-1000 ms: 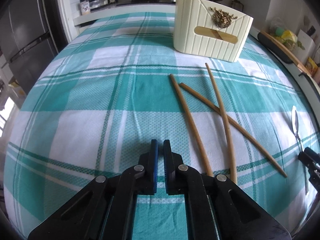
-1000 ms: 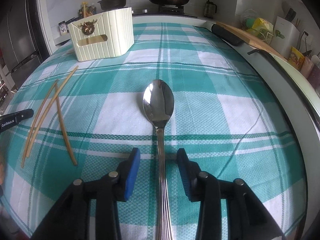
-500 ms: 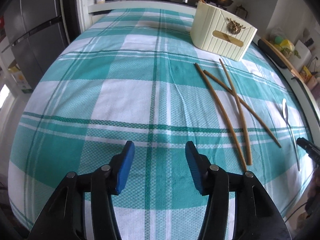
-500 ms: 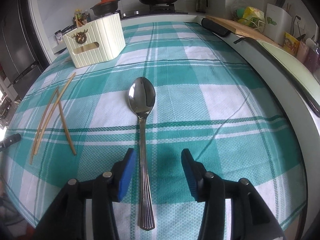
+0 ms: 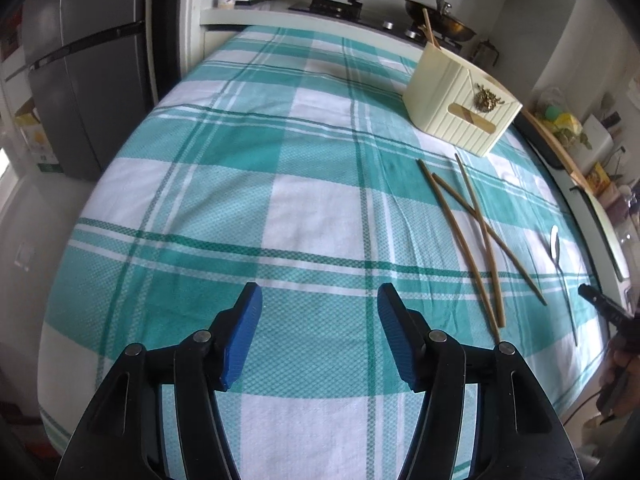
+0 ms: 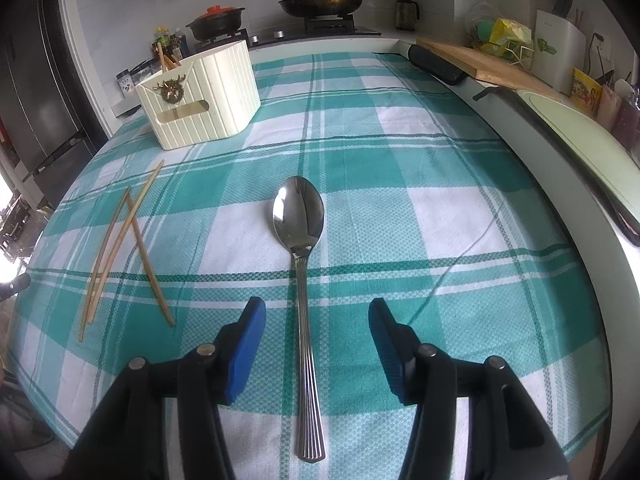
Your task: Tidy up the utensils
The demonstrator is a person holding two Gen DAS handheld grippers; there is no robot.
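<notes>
your left gripper point(image 5: 318, 334) hangs over bare teal-and-white checked cloth point(image 5: 240, 184), its blue pads apart and spreading wider, with nothing between them. ahead of it and off to its right lie three wooden chopsticks point(image 5: 472, 236), loosely crossed on the cloth, their near ends just right of the right pad's line. farther ahead beyond their far tips stands the cream ribbed holder point(image 5: 456, 108), upright, with at least one chopstick already poking out of its top. far to the right of this gripper you can see the spoon as a thin sliver, and the black tip of your other tool beside it. your right gripper point(image 6: 316, 344) is also spread and opening, pads clear of everything; the metal spoon point(image 6: 302, 280) lies flat between the two fingers without touching either, handle running back toward you past the pads, bowl facing up well ahead of the tips. from this gripper the chopsticks sit to the left on the cloth, and the holder stands ahead and left, near the far edge of the table.
</notes>
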